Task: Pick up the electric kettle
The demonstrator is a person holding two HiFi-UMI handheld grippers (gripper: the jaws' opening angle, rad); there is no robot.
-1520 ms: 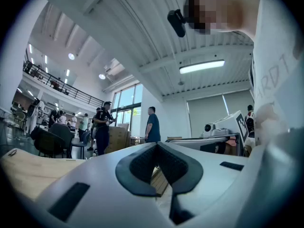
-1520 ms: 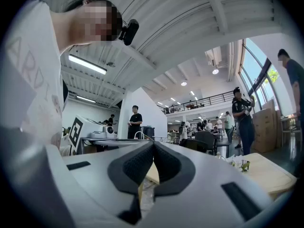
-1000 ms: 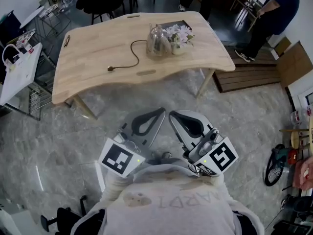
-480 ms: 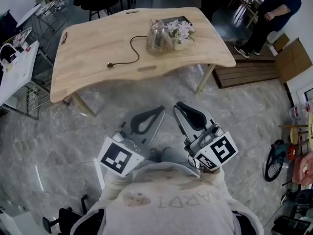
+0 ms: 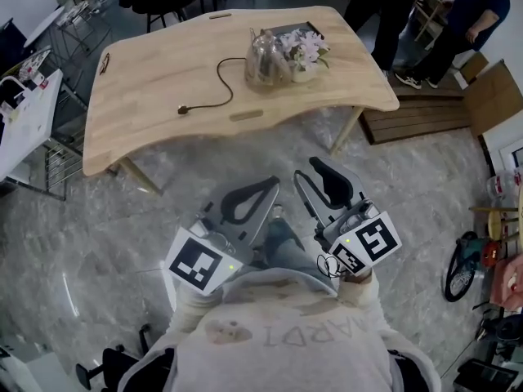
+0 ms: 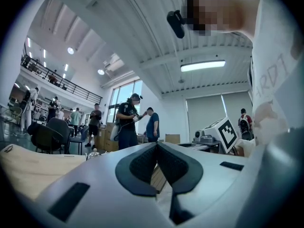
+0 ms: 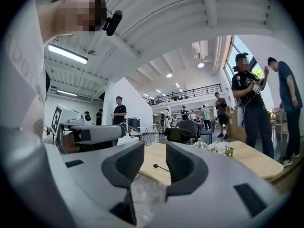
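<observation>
While both grippers hung level over the stone floor (image 5: 98, 243), close to the person's chest, the kettle (image 5: 263, 58) stood well apart from them on the wooden table (image 5: 155, 64), at about twelve o'clock from the grippers in the head view. It was a clear glass kettle, upright, on the far half of the tabletop. A bunch of pale flowers (image 5: 305, 52) sat just beside it at three o'clock. A dark cord (image 5: 221, 84) ran from the kettle's base toward eight o'clock and ended in a plug (image 5: 184, 110) lying loose on the wood. The left gripper (image 5: 270, 188) had its jaws pressed together, pad against pad, and its own view showed nothing caught in them. The right gripper (image 5: 305, 170), at three o'clock of the left one, had its jaws parted by a moderate gap and opening. Nothing was held there; only the distant plug and table edge showed through the gap in the right gripper view, with the kettle (image 7: 200, 145) small and far off at about one o'clock of that gap. Neither gripper touched the table or the kettle. Two people (image 5: 458, 15) stood past the table's far right corner, at about two o'clock from the kettle.
</observation>
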